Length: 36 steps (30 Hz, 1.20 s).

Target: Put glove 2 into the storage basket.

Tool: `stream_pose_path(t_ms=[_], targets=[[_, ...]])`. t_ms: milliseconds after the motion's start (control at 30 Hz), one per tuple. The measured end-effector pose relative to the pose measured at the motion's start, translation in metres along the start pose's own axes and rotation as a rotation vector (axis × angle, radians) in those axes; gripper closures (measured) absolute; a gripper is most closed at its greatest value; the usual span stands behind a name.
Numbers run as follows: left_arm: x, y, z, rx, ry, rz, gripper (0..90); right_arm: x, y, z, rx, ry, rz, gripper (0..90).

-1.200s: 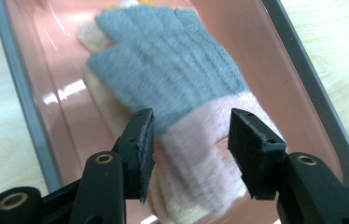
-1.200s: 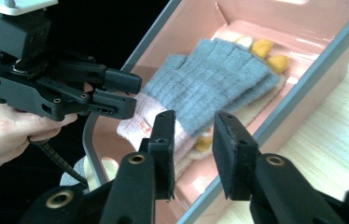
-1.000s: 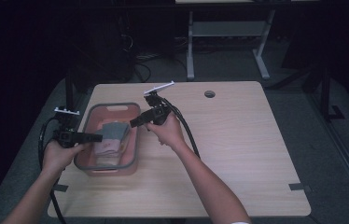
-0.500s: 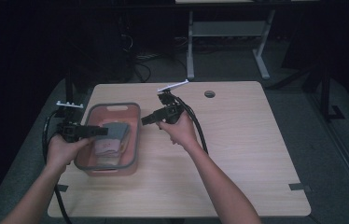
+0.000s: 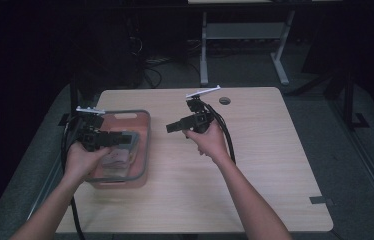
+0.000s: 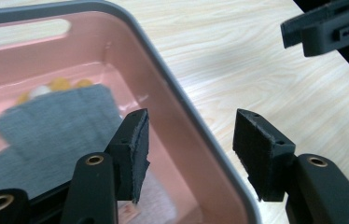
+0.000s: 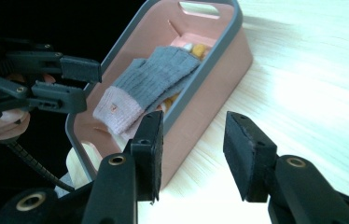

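While jaws gape, bin rim between grippers

A light wooden table has a round cable hole near its far edge. Behind it stands a white desk frame on dark floor.

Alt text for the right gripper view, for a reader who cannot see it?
A grey glove with a pink cuff lies in a pink bin on a pale wooden table. The right gripper, open and empty, points at the bin; the left gripper hangs at its far side.
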<state>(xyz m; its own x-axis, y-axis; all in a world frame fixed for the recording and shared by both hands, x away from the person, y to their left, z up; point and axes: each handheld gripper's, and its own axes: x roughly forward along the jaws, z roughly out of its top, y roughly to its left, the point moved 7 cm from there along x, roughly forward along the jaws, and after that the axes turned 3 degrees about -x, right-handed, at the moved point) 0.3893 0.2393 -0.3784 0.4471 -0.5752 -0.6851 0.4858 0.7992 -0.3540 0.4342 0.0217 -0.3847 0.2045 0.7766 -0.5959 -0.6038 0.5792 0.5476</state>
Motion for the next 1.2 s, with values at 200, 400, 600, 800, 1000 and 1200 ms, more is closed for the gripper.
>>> stream_pose_path(t_ms=[200,400,600,800,1000,1200], targets=[[0.01,-0.015,0.003,0.025,0.007,-0.02,43.6,-0.012,-0.007,-0.005,0.0,-0.018,-0.015,55.8],[0.017,-0.03,0.007,0.044,0.011,-0.045,42.1,-0.024,-0.017,-0.01,0.013,-0.027,-0.03,54.4],[0.026,-0.043,0.009,0.06,0.018,-0.07,40.3,-0.037,-0.026,-0.016,0.025,-0.034,-0.049,52.8],[0.031,-0.053,0.01,0.071,0.018,-0.083,38.3,-0.048,-0.035,-0.022,0.042,-0.047,-0.065,52.0],[0.038,-0.064,0.011,0.084,0.023,-0.101,36.6,-0.059,-0.043,-0.027,0.051,-0.054,-0.082,50.0],[0.043,-0.074,0.011,0.096,0.028,-0.124,34.9,-0.067,-0.051,-0.032,0.065,-0.064,-0.091,48.9]])
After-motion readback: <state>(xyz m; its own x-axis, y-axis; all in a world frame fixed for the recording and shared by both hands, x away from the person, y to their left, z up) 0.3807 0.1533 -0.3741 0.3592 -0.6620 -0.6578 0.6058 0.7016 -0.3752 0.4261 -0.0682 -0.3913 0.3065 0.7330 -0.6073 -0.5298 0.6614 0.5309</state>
